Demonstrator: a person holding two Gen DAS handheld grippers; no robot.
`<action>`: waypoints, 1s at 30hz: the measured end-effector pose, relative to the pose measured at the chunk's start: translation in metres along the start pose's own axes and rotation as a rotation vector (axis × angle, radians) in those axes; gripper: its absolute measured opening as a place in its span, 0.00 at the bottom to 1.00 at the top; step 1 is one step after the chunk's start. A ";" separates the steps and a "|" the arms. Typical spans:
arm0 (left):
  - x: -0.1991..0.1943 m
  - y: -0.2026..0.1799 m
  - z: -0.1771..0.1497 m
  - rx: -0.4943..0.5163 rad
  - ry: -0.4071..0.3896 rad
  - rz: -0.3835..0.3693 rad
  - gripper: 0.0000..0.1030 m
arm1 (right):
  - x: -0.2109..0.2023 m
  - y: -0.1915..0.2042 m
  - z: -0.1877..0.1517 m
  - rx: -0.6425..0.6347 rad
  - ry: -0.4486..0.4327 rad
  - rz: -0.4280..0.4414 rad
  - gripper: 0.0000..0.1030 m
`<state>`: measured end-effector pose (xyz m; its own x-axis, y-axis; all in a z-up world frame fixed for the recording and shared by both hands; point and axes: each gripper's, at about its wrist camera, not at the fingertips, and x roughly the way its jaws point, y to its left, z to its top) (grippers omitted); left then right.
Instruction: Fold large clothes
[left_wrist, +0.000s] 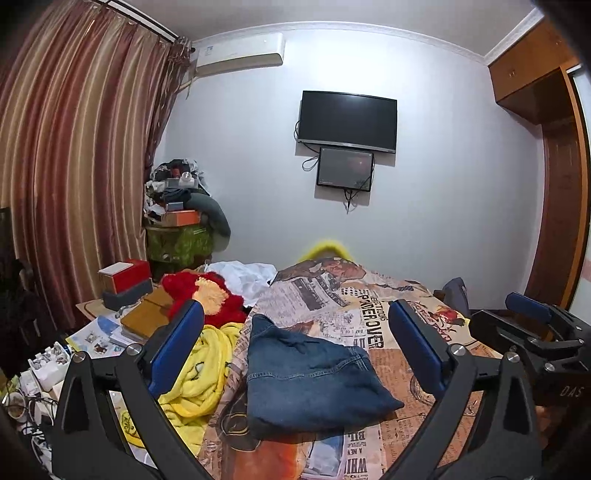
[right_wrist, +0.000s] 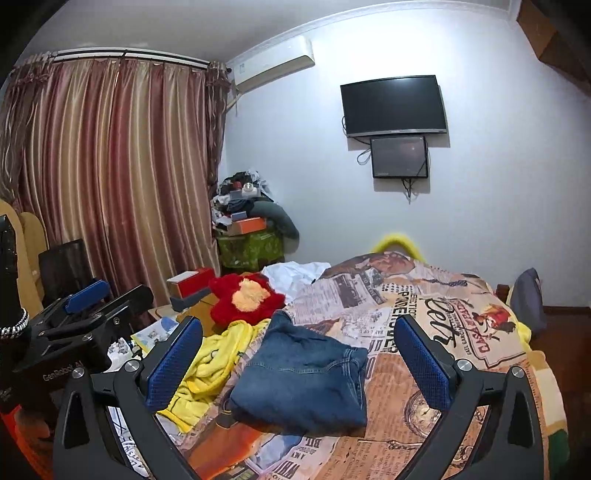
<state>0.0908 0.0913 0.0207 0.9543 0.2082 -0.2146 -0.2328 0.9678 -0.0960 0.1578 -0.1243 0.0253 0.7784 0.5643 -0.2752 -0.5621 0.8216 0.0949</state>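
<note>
The folded jeans (left_wrist: 314, 376) lie on the bed's newspaper-print cover (left_wrist: 373, 317), low in the centre of both wrist views. In the left wrist view the left gripper (left_wrist: 295, 347) has its blue pads far apart with nothing between them; the jeans sit in the gap, beyond the pads and untouched. The right gripper (right_wrist: 299, 354) is likewise spread wide and empty in its own view, with the jeans between and beyond its pads, slightly left of centre. A yellow garment (left_wrist: 199, 369) lies crumpled just left of the jeans, touching their edge. A red plush (right_wrist: 243, 299) rests further up and left.
</note>
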 end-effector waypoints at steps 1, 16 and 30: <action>0.001 0.000 -0.001 0.000 0.002 0.001 0.98 | 0.001 0.000 0.000 -0.001 0.001 0.000 1.00; 0.004 -0.001 -0.002 -0.008 0.010 -0.006 0.98 | 0.003 -0.005 -0.002 0.018 0.011 -0.010 1.00; 0.004 0.003 0.000 0.008 0.016 -0.050 0.98 | -0.001 -0.006 -0.001 0.018 0.002 -0.012 1.00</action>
<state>0.0941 0.0949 0.0195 0.9615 0.1577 -0.2253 -0.1836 0.9780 -0.0990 0.1599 -0.1295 0.0239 0.7842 0.5544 -0.2786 -0.5479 0.8295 0.1086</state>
